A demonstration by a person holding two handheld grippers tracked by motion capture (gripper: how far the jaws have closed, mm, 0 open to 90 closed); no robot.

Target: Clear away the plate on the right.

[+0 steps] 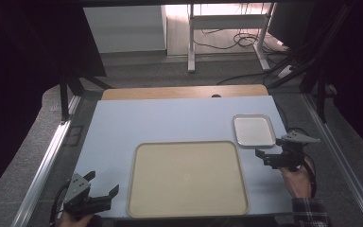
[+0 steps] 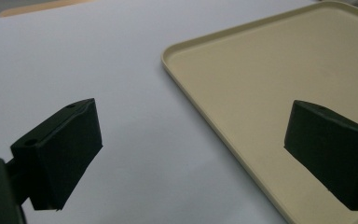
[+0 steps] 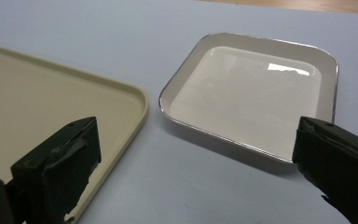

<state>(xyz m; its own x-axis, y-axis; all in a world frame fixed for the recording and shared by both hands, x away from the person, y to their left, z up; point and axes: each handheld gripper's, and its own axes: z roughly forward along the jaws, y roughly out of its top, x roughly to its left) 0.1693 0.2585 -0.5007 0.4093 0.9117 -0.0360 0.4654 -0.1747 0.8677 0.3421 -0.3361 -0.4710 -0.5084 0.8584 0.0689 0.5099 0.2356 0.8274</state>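
Step in hand: approach, by my judgement; nothing is gripped, and the right gripper [image 1: 275,151] is lined up on the small metal tray [image 1: 253,130].
Right gripper: lower right of the high view, jaws spread wide and empty. In the right gripper view its jaws frame the tray's near rim, apart from it.
Left gripper [image 1: 103,187]: lower left corner of the high view, jaws wide apart, holding nothing; it sits just left of the large beige tray [image 1: 187,178].
Small metal tray: right of centre in the high view, flat on the pale blue table [image 1: 170,118], empty, just beyond the beige tray's far right corner, a narrow gap between them.
Large beige tray: lower centre, empty, flat.
Next move, as judged: advance the right gripper until one jaw passes over the rim and one under it, then close; the rim is low and thin, so a shallow angle is needed.
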